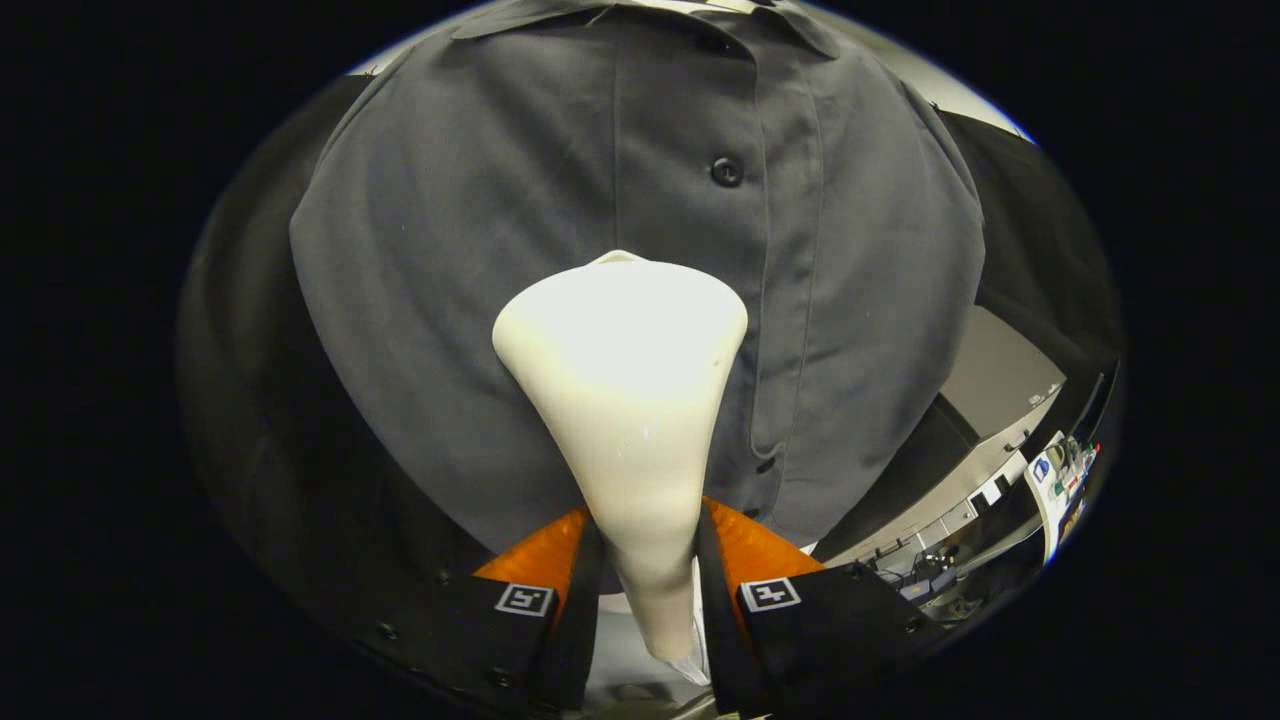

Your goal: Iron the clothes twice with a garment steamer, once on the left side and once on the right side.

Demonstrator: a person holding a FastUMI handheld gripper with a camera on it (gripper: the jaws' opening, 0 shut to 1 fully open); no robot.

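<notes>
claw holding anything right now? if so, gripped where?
Yes. The claw is shut on the garment steamer, both fingers clamping its narrow handle neck below the flared head, which points at the grey shirt.

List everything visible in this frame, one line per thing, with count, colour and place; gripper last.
Button-front collared shirt: one, dark grey, hanging beyond the fingers, in front of the booth wall.
Round shirt button: one clearly visible, dark, on the placket above the steamer head.
Cone-shaped garment steamer head: one, white, against the shirt front beside the placket, handle running back between the fingers.
Cluttered desk: one, light, far off past the shirt's edge; items too small to tell.
Gripper: one, both fingers pressing on the steamer's handle.
</notes>
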